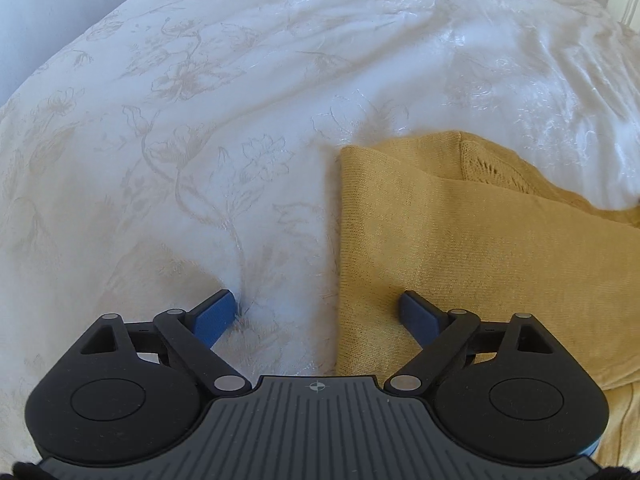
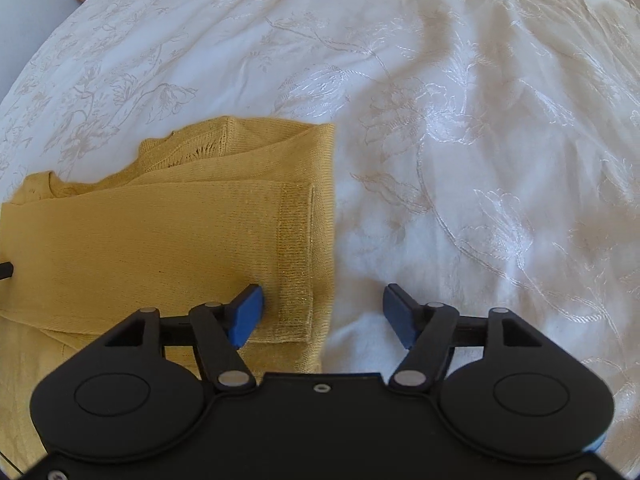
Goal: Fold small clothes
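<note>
Mustard knit sweater [image 1: 480,248] lying flat on the white embroidered bedspread [image 1: 200,120], sleeves folded across the body; lower right of the left wrist view, lower left of the right wrist view [image 2: 160,240].

Left claw [image 1: 318,312] spread wide, gripping nothing, straddling the sweater's straight side edge: one pad on bedspread, the other over the knit. Right claw [image 2: 322,308] likewise open and empty, straddling the opposite edge beside the ribbed cuff [image 2: 294,256].

Risks, as a judgement: pinching bedspread along with knit, dragging it into the fold; catching only the top sleeve layer, so the layers slide apart; uneven lift skewing the fold.

Sweater's hem cut off behind both claws. Neckline partly tucked under a sleeve. Small framed items at the right wrist view's top corners too blurred to name.
</note>
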